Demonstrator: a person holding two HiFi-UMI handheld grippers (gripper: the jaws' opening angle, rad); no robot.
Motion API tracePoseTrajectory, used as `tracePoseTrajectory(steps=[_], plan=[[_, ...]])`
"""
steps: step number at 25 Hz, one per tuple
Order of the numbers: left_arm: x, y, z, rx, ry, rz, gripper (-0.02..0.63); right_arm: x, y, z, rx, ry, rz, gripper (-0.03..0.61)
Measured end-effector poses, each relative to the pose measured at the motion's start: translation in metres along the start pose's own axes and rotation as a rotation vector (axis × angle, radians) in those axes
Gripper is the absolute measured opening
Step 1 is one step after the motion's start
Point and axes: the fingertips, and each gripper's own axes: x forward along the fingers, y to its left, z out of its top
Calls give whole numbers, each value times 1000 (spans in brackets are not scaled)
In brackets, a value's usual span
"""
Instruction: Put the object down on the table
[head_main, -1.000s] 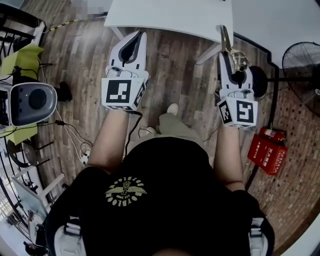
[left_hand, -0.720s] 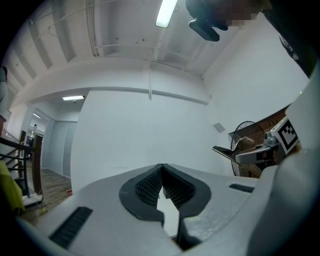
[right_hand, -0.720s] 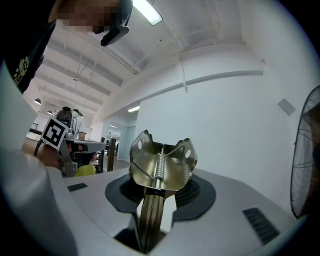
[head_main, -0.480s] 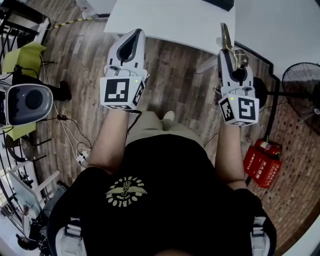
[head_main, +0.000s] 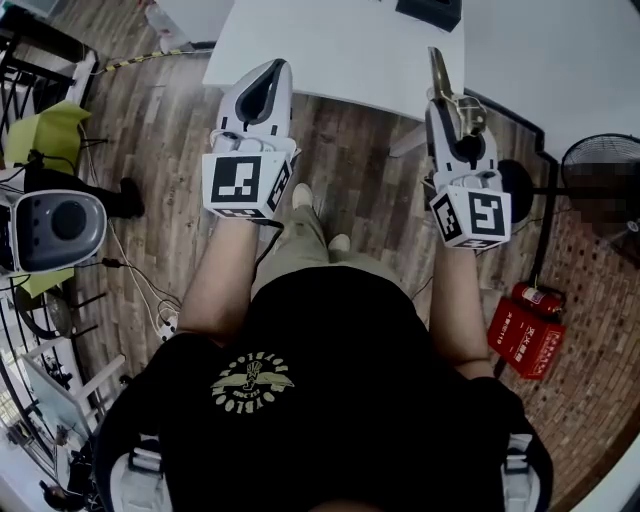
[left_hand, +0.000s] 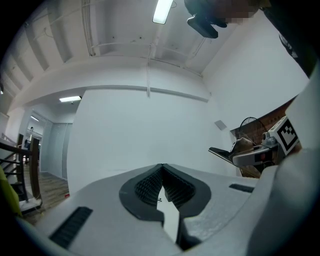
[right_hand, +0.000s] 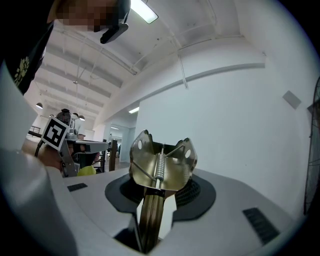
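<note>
A brass-coloured metal spring clamp (head_main: 437, 72) sticks out forward from my right gripper (head_main: 441, 104), which is shut on its handle. In the right gripper view the clamp (right_hand: 162, 162) stands upright between the dark pads (right_hand: 196, 192), its coil spring facing the camera. My left gripper (head_main: 277, 66) is shut with nothing in it; in its own view the ribbed tips (left_hand: 161, 172) meet. Both grippers are held in the air over the wooden floor, just short of the near edge of the white table (head_main: 330, 45).
A black object (head_main: 430, 12) lies at the table's far edge. A grey-and-white machine (head_main: 55, 230) and a green chair (head_main: 45, 125) stand at the left. At the right are a floor fan (head_main: 600, 170) and red fire extinguishers (head_main: 528, 325). Cables trail across the floor (head_main: 150, 280).
The person has stepped forward, so the white table has come nearer to both grippers. The right gripper keeps its hold on the clamp and the left stays shut.
</note>
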Motion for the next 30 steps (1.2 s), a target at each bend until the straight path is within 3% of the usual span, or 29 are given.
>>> tracePoseTrajectory(steps=[30], plan=[[80,14,-39,-13,72,-71,6,70,-33,-33,49,53,-24,127]])
